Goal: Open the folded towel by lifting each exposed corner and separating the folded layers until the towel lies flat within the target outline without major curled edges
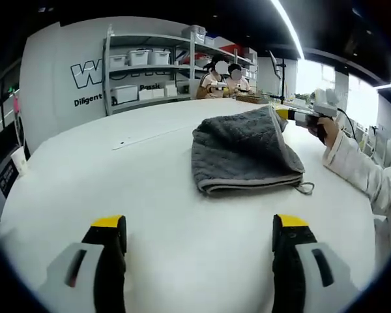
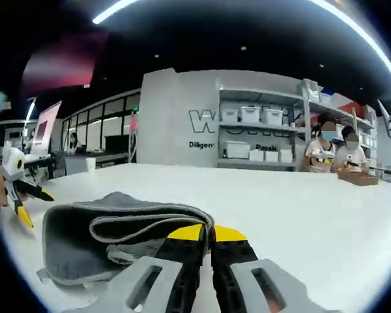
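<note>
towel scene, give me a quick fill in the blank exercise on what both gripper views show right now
1. The folded towel is ____ in colour.
2. It lies on a ____ table.
3. The left gripper has its jaws ____, with bare table between them.
4. The right gripper has its yellow-tipped jaws ____ at the towel's edge.

Missing words: grey; white; open; shut

Grey back wall [image 1: 58, 78], at ten o'clock from the left gripper view's centre: a big white outlined "W" is showing, with "Dilgent" beneath, the rest hiding behind shelving [image 1: 150, 65]. The right gripper view is showing the same wall [image 2: 182, 117], "W" and "Diligen" at twelve o'clock.
</note>
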The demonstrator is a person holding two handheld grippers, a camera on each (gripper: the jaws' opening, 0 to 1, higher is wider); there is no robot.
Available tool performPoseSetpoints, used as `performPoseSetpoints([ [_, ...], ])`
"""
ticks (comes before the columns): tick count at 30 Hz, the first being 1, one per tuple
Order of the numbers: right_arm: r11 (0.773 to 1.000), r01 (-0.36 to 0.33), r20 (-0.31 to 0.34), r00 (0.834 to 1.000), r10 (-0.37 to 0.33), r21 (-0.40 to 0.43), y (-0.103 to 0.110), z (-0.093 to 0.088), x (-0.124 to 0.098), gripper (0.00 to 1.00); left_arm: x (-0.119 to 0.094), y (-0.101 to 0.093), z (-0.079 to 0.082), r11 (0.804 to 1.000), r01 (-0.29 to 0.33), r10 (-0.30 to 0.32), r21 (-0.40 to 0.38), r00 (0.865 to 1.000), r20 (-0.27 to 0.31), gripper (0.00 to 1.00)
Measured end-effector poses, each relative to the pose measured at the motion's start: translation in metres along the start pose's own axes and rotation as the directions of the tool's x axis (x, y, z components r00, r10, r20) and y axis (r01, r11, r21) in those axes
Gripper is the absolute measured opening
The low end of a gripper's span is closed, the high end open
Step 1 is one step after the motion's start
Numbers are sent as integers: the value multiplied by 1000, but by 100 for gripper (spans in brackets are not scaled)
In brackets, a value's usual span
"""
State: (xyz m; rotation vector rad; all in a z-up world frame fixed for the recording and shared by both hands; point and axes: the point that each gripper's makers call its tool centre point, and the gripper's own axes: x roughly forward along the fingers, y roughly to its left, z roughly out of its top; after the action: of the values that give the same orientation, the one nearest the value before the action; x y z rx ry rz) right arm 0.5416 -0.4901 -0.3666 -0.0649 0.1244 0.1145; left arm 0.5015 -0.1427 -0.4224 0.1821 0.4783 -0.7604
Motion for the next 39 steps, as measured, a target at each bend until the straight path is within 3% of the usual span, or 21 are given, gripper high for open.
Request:
performPoseSetpoints([
  [3,998,15,-34,999,-17,-60,-3,-9,5,0,0,0,0,1000,1,-1,0,1000,-1,92],
  [15,989,25,-110,993,-42,-149,-8,-30,12,0,0,0,0,1000,0,0,4,1000,-1,91],
  [26,987,3,-188,982,-34,-163,-8,-52,19,0,1,-1,-1,1000,8,-8,2,1000,-5,92],
  [33,966,-13,-236,970,-50,-257,-6,-60,21,0,2,-2,-1,1000,8,-8,4,1000,-8,91],
  [39,961,-3,-252,965,-69,-276,-10,-62,21,7,2,-3,-1,1000,9,-9,7,1000,-11,91],
])
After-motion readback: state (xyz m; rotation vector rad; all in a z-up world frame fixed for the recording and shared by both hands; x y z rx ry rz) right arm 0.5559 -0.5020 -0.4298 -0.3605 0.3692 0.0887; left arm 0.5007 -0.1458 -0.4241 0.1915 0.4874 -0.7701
